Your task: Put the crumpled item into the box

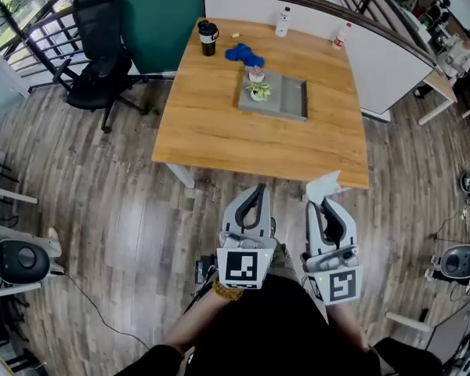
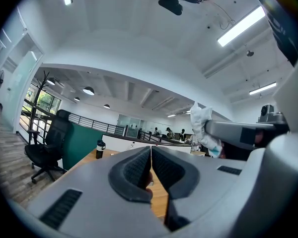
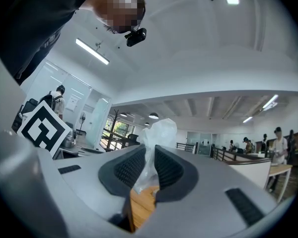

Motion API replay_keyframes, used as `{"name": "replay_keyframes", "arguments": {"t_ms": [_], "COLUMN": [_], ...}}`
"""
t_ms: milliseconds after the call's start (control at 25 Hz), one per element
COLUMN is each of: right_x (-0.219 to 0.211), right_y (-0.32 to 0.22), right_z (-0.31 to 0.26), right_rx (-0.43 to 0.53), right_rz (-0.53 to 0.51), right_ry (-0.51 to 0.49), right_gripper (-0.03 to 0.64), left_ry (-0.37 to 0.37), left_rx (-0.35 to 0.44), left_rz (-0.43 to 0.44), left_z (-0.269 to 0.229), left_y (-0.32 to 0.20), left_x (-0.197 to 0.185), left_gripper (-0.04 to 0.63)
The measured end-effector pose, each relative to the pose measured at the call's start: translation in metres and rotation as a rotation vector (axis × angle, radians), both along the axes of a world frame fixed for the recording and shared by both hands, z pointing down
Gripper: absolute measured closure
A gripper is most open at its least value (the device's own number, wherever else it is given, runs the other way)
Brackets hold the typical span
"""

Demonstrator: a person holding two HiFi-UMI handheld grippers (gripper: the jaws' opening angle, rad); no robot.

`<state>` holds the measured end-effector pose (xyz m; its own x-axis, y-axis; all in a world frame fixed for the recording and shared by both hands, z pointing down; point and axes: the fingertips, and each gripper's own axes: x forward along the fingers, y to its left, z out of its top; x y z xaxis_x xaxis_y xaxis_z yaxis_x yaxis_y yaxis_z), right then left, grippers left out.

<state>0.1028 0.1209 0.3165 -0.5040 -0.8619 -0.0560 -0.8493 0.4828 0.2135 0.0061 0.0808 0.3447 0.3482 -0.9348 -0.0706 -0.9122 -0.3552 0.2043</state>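
Note:
The crumpled item (image 1: 323, 185), a white scrunched piece of thin plastic or paper, sticks up from between the fingers of my right gripper (image 1: 323, 202), which is shut on it. In the right gripper view the crumpled item (image 3: 156, 133) rises above the pads of that gripper (image 3: 150, 168). My left gripper (image 1: 255, 193) is beside it, shut with nothing between its jaws (image 2: 151, 157). Both are held level just short of the table's near edge. The grey box (image 1: 291, 100) lies flat on the wooden table (image 1: 219, 131), far ahead of both grippers. The left gripper view shows the crumpled item (image 2: 202, 128) at its right.
In the box sit a small green plant-like thing (image 1: 259, 92) and a pale cup (image 1: 256, 74). Behind it are a blue cloth (image 1: 244, 53), a black mug (image 1: 207, 37) and two bottles (image 1: 283, 22). A black office chair (image 1: 98, 49) stands left of the table.

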Motion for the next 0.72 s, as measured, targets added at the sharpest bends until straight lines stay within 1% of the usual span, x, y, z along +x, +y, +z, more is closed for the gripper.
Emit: {"name": "replay_keyframes", "arguments": {"t_ms": [200, 320, 520, 720], "right_x": [0.001, 0.001, -0.005, 0.002], "right_y": [-0.016, -0.02, -0.022, -0.029], "right_z": [-0.009, -0.004, -0.003, -0.004], "right_rx": [0.017, 0.015, 0.01, 0.014], "right_rz": [-0.009, -0.007, -0.033, -0.045], "right_ry": [0.013, 0.004, -0.003, -0.01], "right_gripper": [0.548, 0.548, 0.548, 0.548], "left_ry": [-0.007, -0.009, -0.001, -0.011], "left_rx": [-0.015, -0.005, -0.008, 0.008], "left_rz": [0.024, 0.04, 0.052, 0.055], "left_z": [-0.001, 0.003, 0.003, 0.0], "left_y": [-0.01, -0.012, -0.015, -0.023], "left_x": [0.006, 0.012, 0.016, 0.026], "left_gripper": [0.569, 0.569, 0.569, 0.569]}}
